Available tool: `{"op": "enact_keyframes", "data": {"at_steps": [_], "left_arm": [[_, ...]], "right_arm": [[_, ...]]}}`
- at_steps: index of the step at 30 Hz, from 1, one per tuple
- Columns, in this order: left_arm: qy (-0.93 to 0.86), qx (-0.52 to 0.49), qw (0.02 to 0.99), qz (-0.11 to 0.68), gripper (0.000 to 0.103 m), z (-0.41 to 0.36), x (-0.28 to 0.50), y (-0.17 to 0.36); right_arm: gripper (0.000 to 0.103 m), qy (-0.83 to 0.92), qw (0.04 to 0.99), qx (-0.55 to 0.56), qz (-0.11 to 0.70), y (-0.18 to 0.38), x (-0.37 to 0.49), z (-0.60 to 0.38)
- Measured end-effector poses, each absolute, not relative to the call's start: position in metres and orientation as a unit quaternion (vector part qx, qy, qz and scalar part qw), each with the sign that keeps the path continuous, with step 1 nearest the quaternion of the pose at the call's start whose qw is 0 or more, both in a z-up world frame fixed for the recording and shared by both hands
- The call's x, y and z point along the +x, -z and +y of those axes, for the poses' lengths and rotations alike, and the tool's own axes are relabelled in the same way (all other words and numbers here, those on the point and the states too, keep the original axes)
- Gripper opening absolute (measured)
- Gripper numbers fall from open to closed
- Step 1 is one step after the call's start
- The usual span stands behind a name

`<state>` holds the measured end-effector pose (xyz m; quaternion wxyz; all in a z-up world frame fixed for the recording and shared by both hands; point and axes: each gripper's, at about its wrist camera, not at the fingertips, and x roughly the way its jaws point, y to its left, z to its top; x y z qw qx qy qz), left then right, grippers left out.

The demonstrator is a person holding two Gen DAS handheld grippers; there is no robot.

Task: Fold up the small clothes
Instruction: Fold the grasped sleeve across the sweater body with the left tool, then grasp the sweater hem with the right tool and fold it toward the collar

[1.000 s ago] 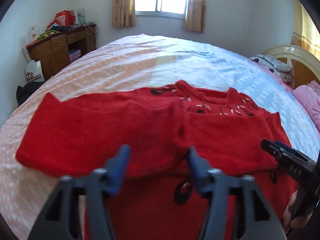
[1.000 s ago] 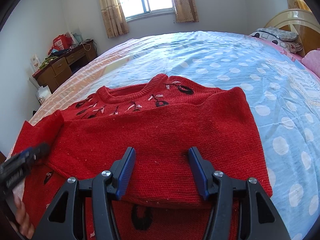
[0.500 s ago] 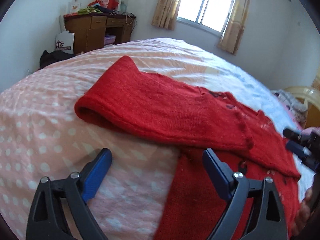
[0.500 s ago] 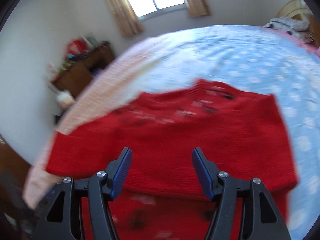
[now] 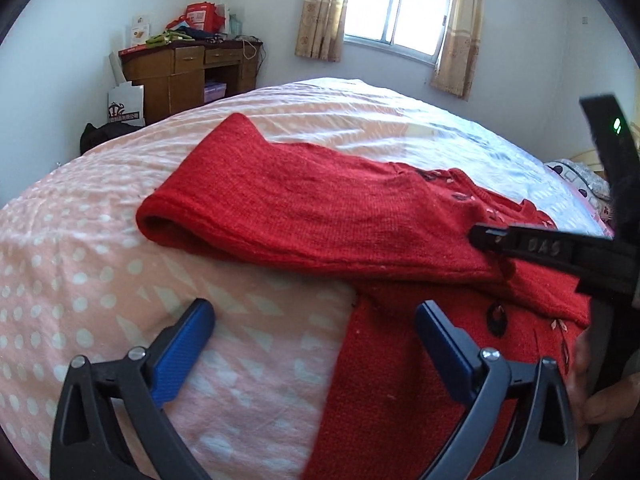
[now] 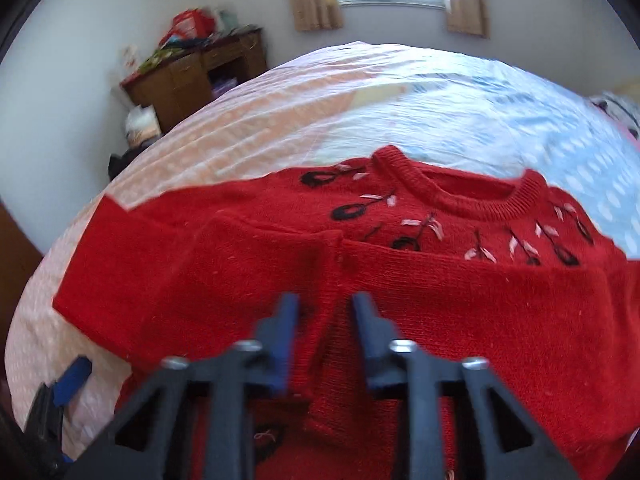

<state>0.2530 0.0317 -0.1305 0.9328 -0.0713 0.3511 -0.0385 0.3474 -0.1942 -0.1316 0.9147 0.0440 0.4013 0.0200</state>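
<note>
1. Nearest in the left wrist view, the left gripper (image 5: 314, 332) is seen spread wide, having just been opening, with only the polka-dot bedsheet (image 5: 80, 280) between its fingers.
2. In the right wrist view, the right gripper (image 6: 324, 320) has just been closing to a narrow gap; whether knit is pinched cannot be told through blur.
3. The red sweater (image 6: 440, 300) lies flat on the bed, sleeves folded across; its neckline is shown only here.
4. A wooden desk (image 5: 188, 72) is seen farthest.

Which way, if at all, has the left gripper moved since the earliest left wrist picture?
Yes. The left gripper has swung left: then over the red sweater, now over the bare pink bedsheet beside its edge, jaws having just opened wider, nothing between them.
</note>
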Motion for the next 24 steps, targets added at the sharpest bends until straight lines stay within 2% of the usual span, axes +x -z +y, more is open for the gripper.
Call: {"op": "enact_keyframes", "data": {"at_steps": [1,10,16,24], "left_arm": [[0.038,-0.069,0.933,0.351,0.103,0.031,0.253,0.131],[0.032,-0.065,0.933,0.354,0.103,0.029,0.255,0.131],[0.024,-0.056,0.932,0.358,0.103,0.026,0.256,0.131],[0.010,-0.051,0.930,0.363,0.103,0.025,0.258,0.131]], "right_arm": [[0.008,-0.025,0.916,0.043,0.399,0.128,0.347,-0.193],[0.008,-0.054,0.951,-0.018,0.305,0.038,0.335,-0.174],[0.008,-0.038,0.972,-0.017,0.231,-0.028,0.302,-0.199],[0.007,0.062,0.981,-0.042,0.179,-0.061,0.259,-0.263]]}}
